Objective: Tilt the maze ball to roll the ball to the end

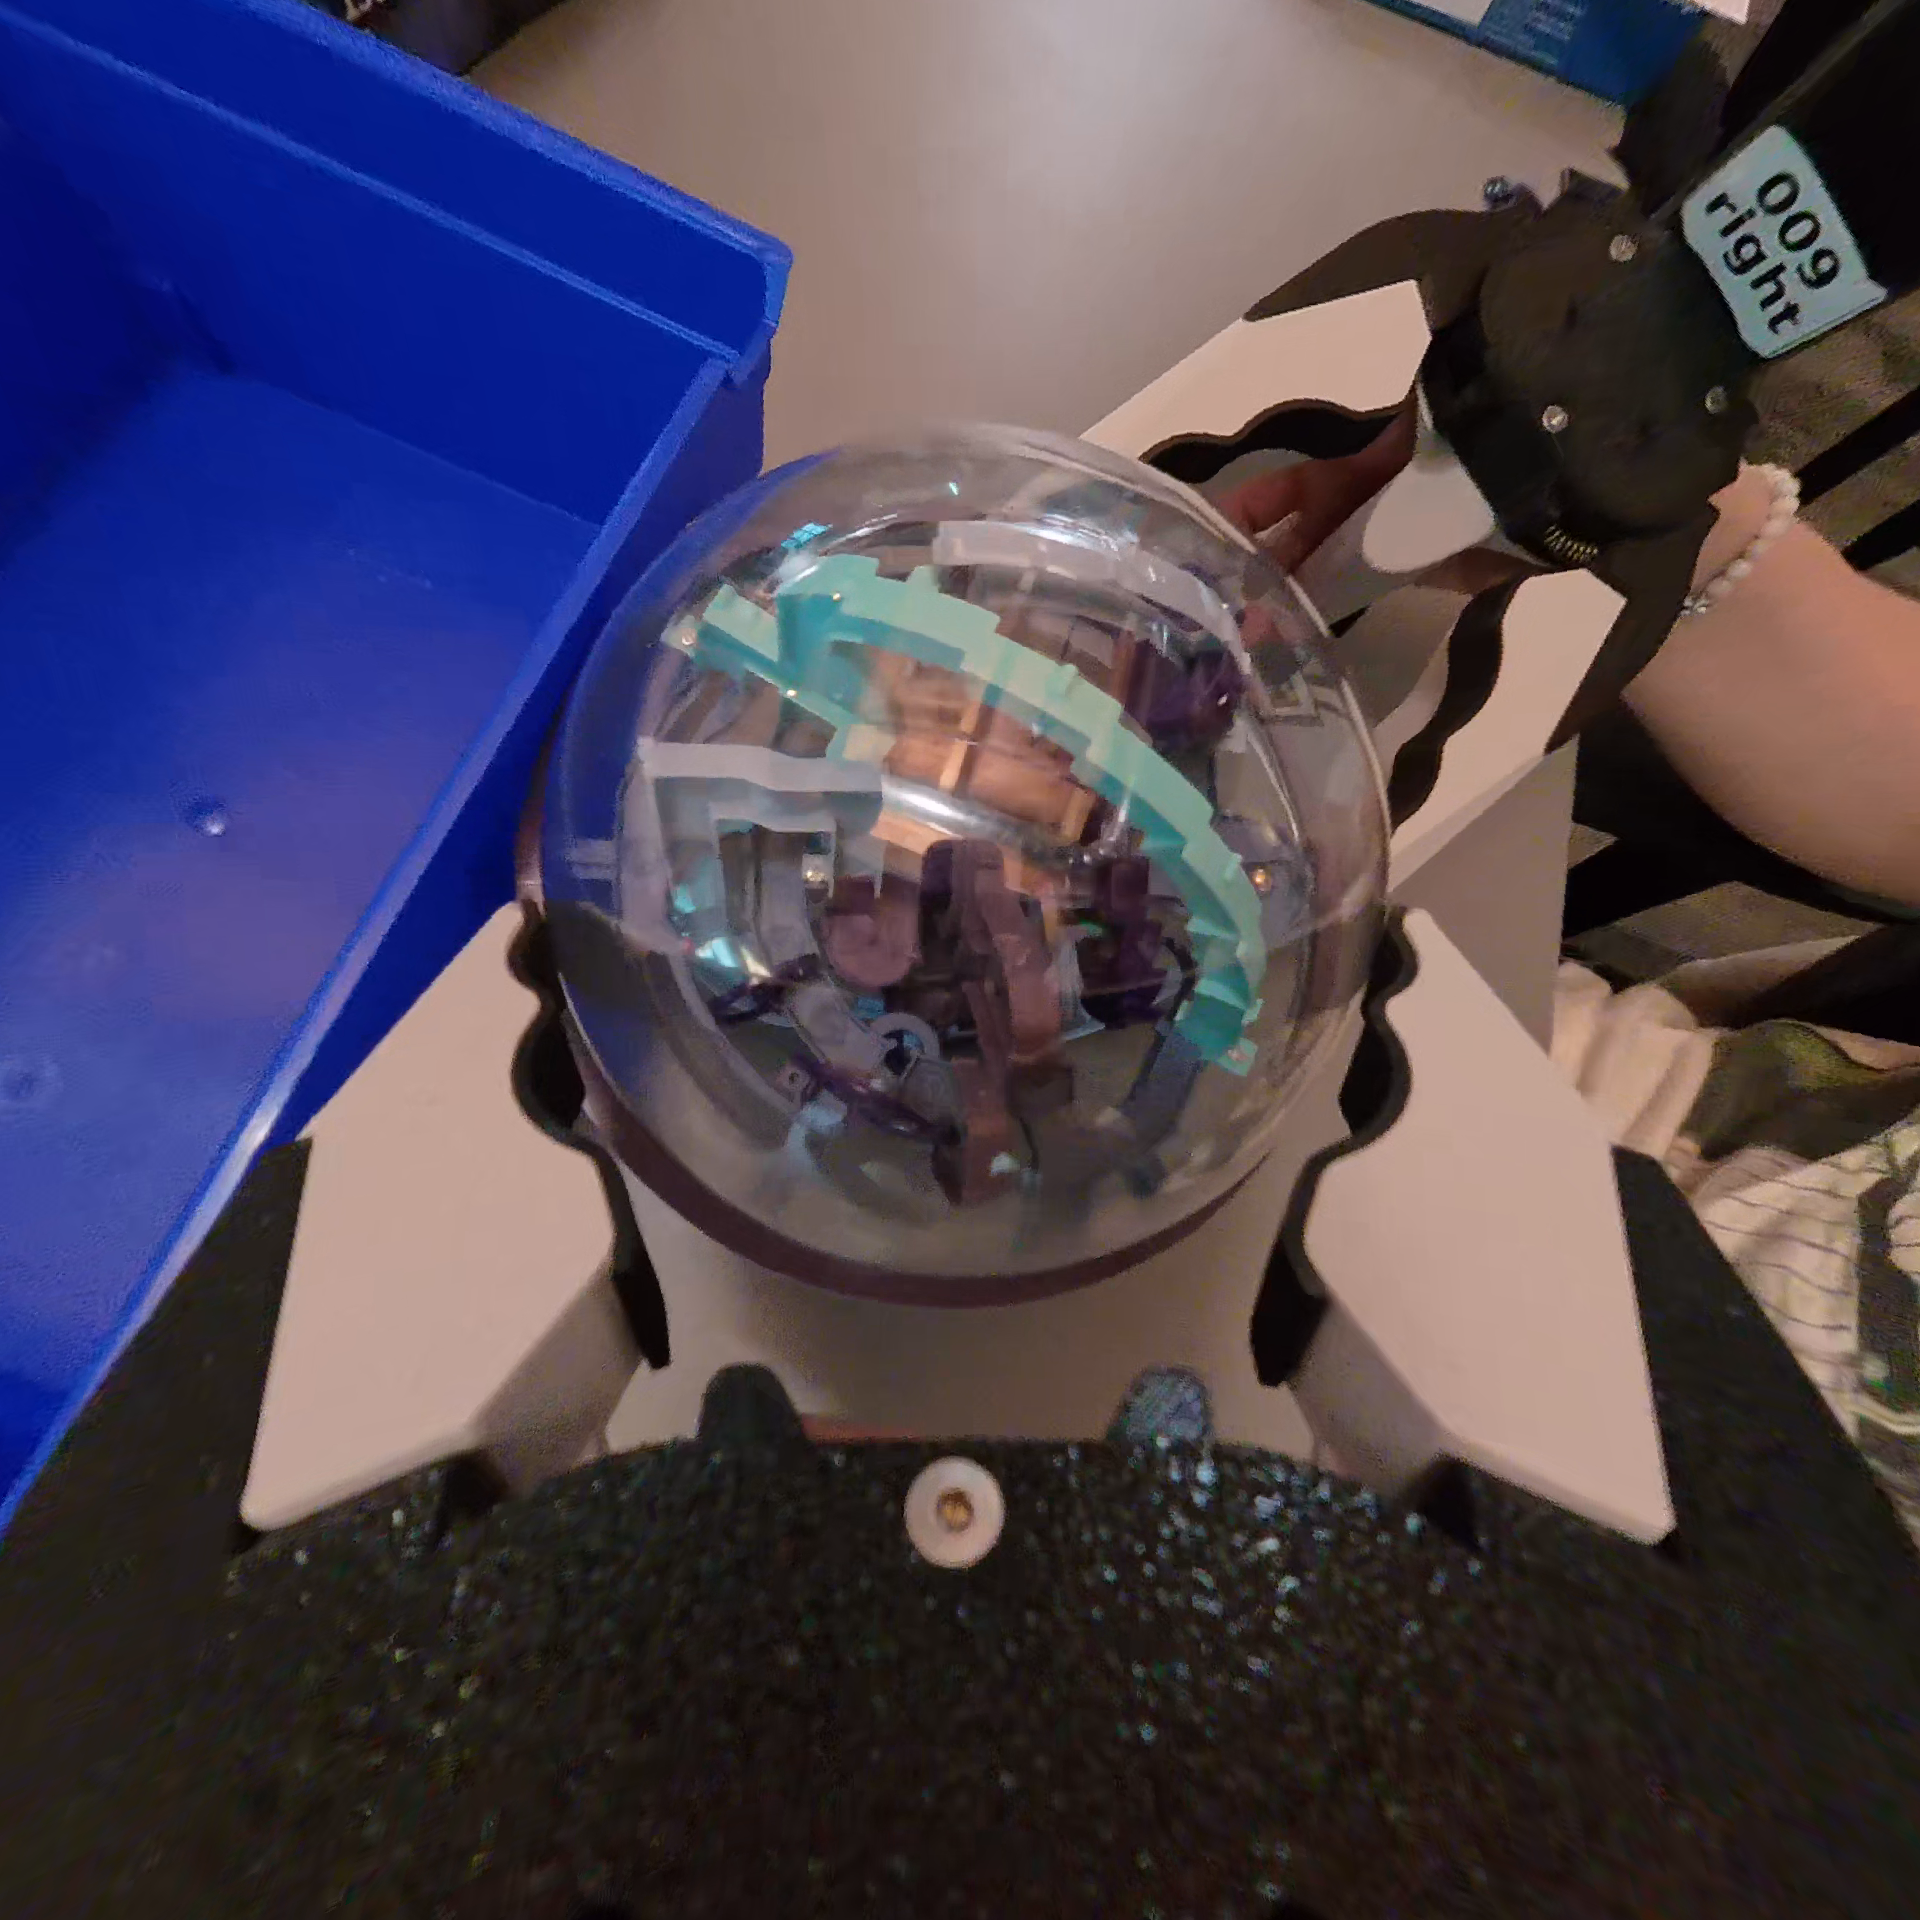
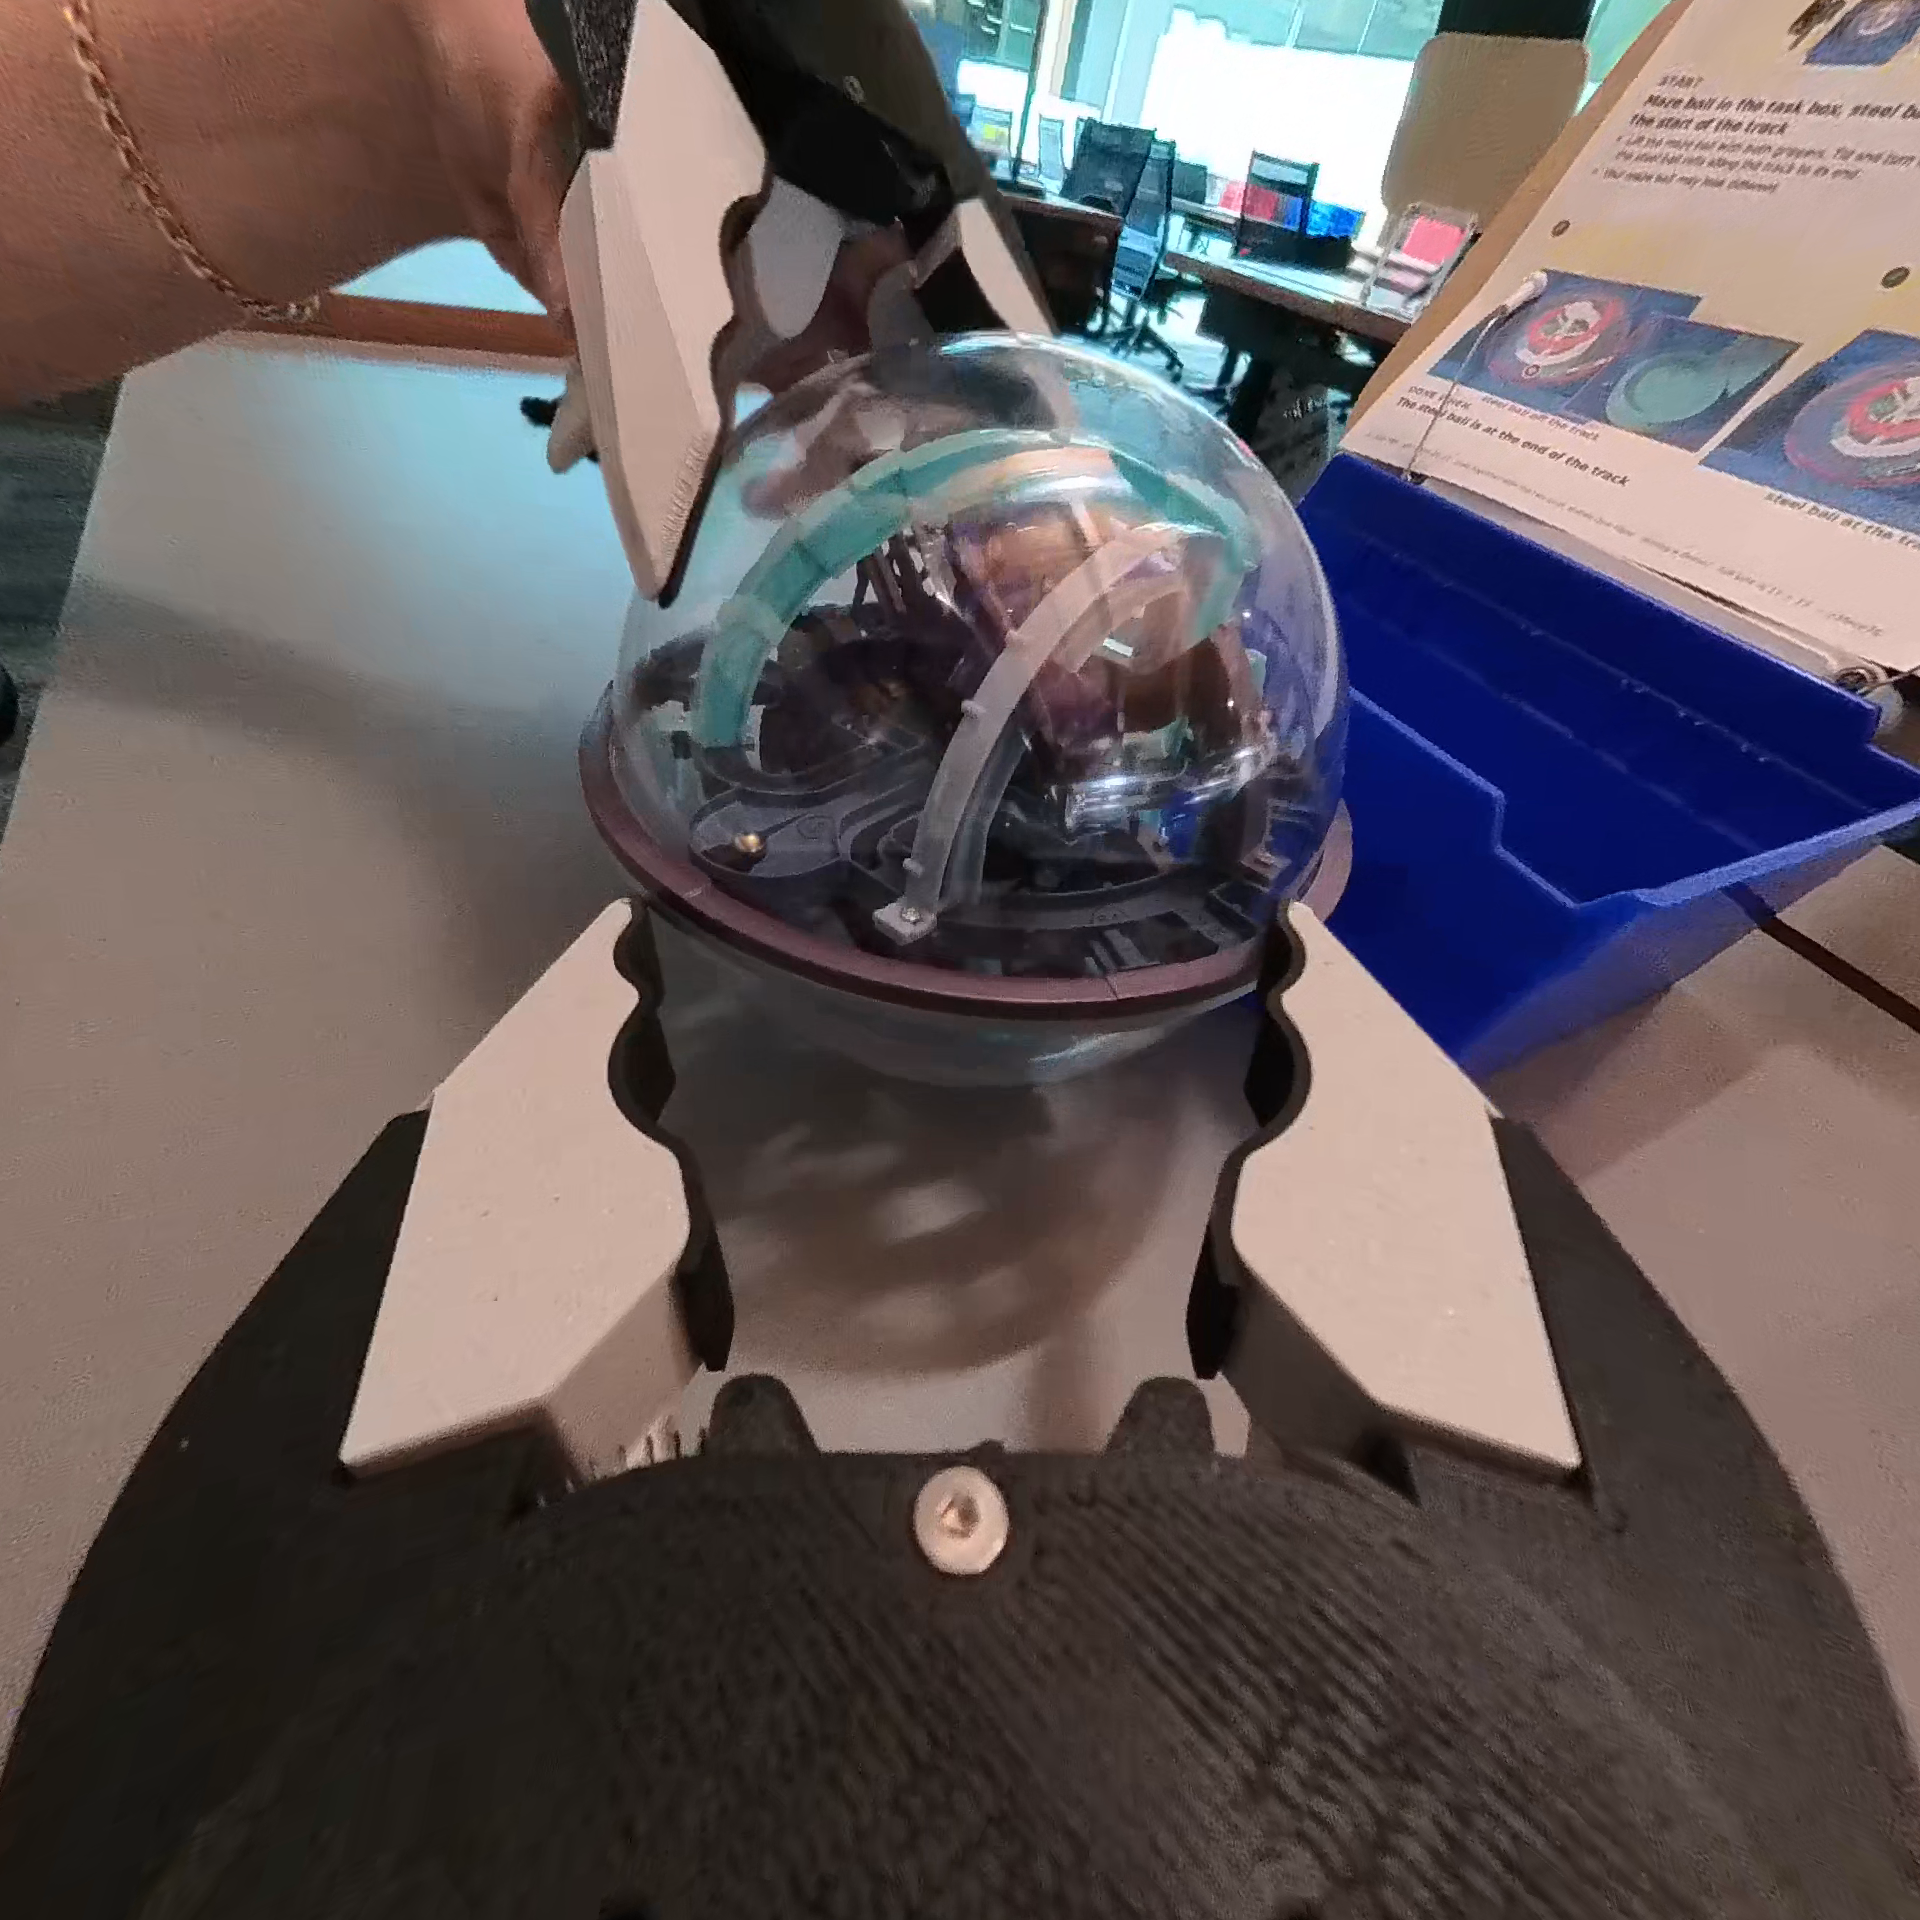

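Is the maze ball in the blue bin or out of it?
Out. The maze ball sits between both grippers' fingers beside the blue bin, whose visible interior looks empty.

Left gripper (image 1: 961, 1029) comes in from above, right gripper (image 2: 951, 997) from the side — each with both fingers pressed on the maze ball (image 2: 966, 686), bare forearms behind.

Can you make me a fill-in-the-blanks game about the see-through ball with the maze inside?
1. The maze ball is held by ____ grippers.
2. The bin beside the ball is coloured ____.
3. A dark purple ____ runs around the ball's middle.
4. The long curved track inside, near the clear shell, is coloured ____.

Missing words: two; blue; ring; teal
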### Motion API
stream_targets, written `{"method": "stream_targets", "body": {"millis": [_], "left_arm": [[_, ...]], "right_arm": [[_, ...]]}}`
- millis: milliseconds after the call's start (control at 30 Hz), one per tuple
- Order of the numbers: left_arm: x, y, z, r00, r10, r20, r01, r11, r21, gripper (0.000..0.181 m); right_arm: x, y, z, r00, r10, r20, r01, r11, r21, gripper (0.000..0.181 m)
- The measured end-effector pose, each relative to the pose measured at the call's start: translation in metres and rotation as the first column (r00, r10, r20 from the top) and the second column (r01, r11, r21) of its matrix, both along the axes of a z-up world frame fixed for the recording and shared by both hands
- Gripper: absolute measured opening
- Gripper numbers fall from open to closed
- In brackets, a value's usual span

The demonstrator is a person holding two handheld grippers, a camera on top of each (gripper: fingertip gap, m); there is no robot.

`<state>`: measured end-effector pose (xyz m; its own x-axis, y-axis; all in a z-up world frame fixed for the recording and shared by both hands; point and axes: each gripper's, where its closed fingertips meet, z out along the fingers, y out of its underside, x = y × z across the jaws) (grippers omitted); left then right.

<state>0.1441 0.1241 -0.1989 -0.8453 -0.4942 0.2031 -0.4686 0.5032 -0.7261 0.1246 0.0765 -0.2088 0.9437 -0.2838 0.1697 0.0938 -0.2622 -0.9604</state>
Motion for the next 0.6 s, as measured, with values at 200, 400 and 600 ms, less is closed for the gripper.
{"method": "stream_targets", "body": {"millis": [200,400,600], "left_arm": [[0.006,-0.009,0.009,0.998,-0.052,0.047,0.052,0.999,-0.002,0.145],[0.015,-0.017,0.018,0.999,-0.049,-0.012,0.048,0.997,-0.063,0.136],[0.019,-0.013,0.017,0.993,0.042,-0.106,-0.05,0.997,-0.066,0.134]], "right_arm": [[0.001,0.0,-0.002,1.0,0.008,-0.018,-0.008,1.0,0.014,0.113],[0.0,0.0,-0.002,1.0,0.006,-0.017,-0.005,1.0,0.02,0.112],[-0.002,-0.001,0.001,1.0,-0.012,0.002,0.012,0.999,0.033,0.106]]}}
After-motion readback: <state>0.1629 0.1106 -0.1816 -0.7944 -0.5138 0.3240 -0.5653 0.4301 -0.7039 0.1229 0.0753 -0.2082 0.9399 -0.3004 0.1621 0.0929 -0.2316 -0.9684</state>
